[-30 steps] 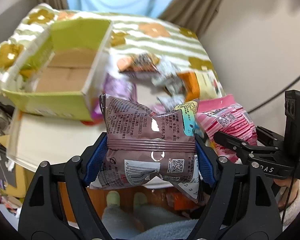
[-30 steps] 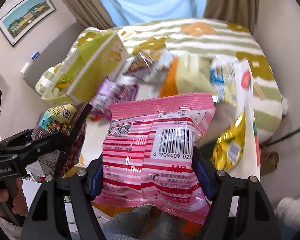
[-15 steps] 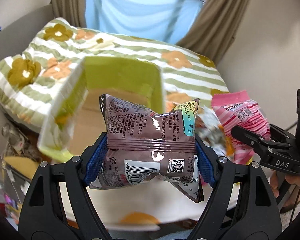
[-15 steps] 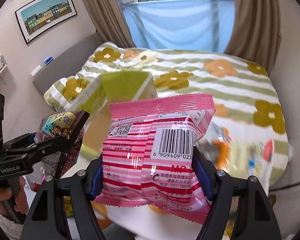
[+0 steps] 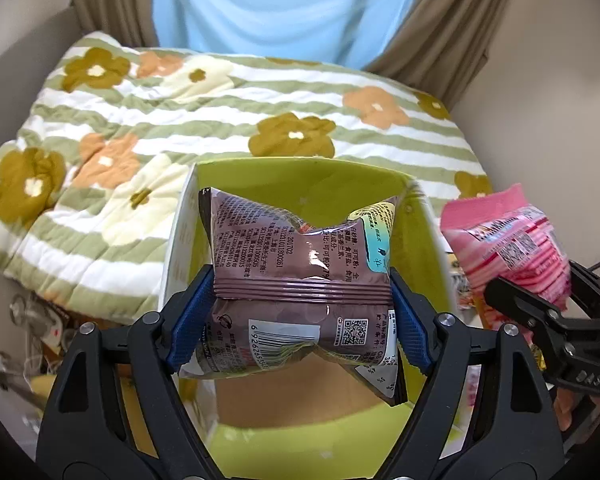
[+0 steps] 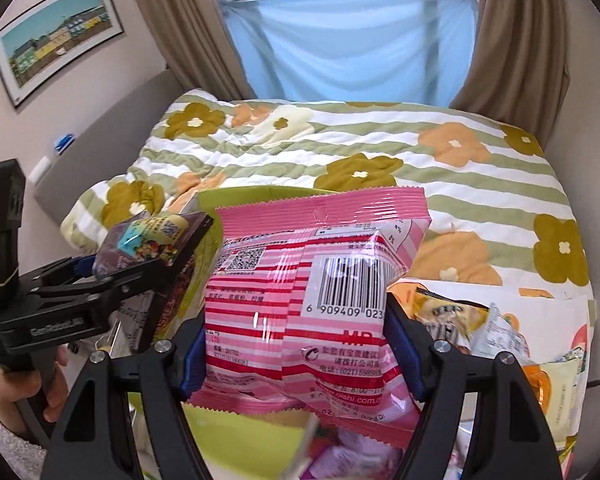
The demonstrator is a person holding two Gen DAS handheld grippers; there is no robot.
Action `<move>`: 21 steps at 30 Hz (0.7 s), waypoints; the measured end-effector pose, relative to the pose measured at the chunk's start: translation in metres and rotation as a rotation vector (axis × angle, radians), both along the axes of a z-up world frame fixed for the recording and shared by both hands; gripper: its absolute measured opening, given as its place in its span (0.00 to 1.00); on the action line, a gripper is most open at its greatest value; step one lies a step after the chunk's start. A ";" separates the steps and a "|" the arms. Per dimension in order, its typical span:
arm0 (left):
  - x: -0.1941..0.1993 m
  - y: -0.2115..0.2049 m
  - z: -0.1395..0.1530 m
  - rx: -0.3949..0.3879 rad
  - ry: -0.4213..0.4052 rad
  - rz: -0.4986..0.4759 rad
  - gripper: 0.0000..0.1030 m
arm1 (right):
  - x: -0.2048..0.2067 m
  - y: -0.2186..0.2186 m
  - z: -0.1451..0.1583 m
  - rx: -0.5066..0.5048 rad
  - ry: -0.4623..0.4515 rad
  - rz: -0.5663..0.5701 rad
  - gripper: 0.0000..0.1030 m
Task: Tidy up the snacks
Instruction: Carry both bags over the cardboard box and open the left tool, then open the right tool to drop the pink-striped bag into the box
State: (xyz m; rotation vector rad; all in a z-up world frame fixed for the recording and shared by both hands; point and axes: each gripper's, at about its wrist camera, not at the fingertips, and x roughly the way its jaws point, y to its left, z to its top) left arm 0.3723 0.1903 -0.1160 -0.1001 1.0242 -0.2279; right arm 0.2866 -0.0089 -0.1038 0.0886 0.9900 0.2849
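Brown snack bag (image 5: 300, 280) sits pinched in my left claw (image 5: 302, 316) above the green box (image 5: 308, 184); my right claw (image 6: 296, 340) grips the pink bag (image 6: 300, 320) beside that box. Released too early, the pink bag could miss the box.

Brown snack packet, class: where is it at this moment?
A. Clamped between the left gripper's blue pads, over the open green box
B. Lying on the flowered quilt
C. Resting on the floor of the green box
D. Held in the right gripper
A: the brown snack packet sits pinched between the left gripper pads, with the green box open behind and beneath it.
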 end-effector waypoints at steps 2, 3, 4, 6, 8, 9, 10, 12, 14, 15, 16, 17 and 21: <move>0.015 0.001 -0.011 0.001 0.013 -0.019 0.77 | 0.010 0.006 -0.006 -0.013 0.019 -0.025 0.69; 0.021 0.001 -0.016 0.005 0.018 -0.027 0.77 | 0.013 0.007 -0.008 -0.016 0.025 -0.034 0.69; 0.029 0.001 -0.022 0.011 0.027 -0.032 0.77 | 0.017 0.008 -0.012 -0.023 0.033 -0.045 0.69; 0.041 0.003 -0.032 0.020 0.039 -0.030 0.81 | 0.022 0.011 -0.017 -0.038 0.044 -0.056 0.69; 0.049 0.003 -0.039 0.036 0.043 -0.025 0.84 | 0.029 0.016 -0.021 -0.055 0.056 -0.061 0.69; 0.053 0.004 -0.042 0.042 0.045 -0.025 0.85 | 0.031 0.018 -0.024 -0.064 0.061 -0.063 0.69; 0.056 0.005 -0.043 0.042 0.044 -0.024 0.85 | 0.034 0.020 -0.025 -0.069 0.065 -0.065 0.69; 0.059 0.007 -0.046 0.055 0.046 -0.014 0.91 | 0.039 0.022 -0.029 -0.076 0.072 -0.067 0.69; 0.057 0.012 -0.045 0.060 0.037 0.002 0.92 | 0.043 0.023 -0.033 -0.079 0.080 -0.062 0.69; 0.055 0.015 -0.045 0.058 0.036 0.010 0.92 | 0.044 0.024 -0.035 -0.080 0.084 -0.058 0.69; 0.051 0.018 -0.044 0.059 0.036 0.022 0.92 | 0.047 0.024 -0.037 -0.079 0.089 -0.051 0.69; 0.044 0.021 -0.041 0.062 0.034 0.039 0.92 | 0.048 0.025 -0.039 -0.078 0.091 -0.044 0.69; 0.022 0.033 -0.031 0.042 0.023 0.095 0.92 | 0.058 0.032 -0.042 -0.088 0.095 0.008 0.70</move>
